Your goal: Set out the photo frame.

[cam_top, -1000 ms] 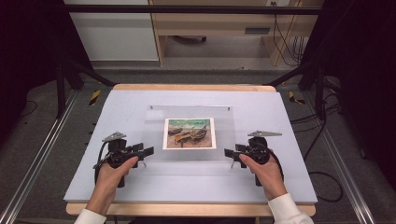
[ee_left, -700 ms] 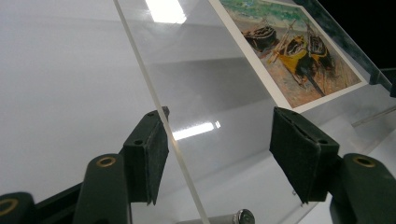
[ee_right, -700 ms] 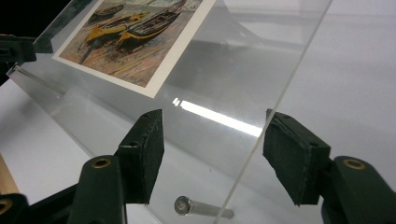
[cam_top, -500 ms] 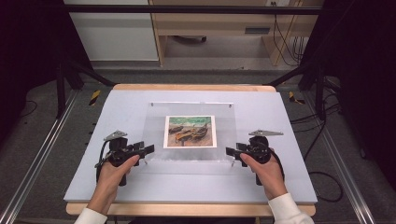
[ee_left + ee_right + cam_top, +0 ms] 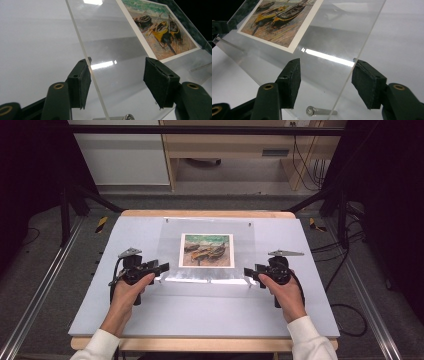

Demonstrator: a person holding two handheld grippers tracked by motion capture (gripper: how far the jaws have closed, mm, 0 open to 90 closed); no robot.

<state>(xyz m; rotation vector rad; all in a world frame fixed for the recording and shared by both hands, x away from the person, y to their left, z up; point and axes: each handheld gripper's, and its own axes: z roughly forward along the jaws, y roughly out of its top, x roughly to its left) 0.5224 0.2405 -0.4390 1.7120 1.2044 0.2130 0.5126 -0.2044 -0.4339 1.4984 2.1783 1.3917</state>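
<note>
- Looking down, the high view shows the left gripper (image 5: 161,268) and right gripper (image 5: 250,273) at either side edge of a clear acrylic frame (image 5: 210,272) on the grey table (image 5: 200,315), a boat picture (image 5: 207,250) inside it.
- The left gripper view shows the frame's edge (image 5: 86,65) beside one pad (image 5: 83,86), jaws released, gripping nothing.
- The right gripper view shows a metal standoff (image 5: 312,110) near the frame's corner, jaws likewise parted.
- Both jaws have been closing; since a second ago the frame's near edge has tilted up.

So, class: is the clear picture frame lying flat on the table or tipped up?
Tipped up. The frame has its near edge raised off the table, and both gripper views show the clear sheet slanting, with the boat picture inside.
</note>
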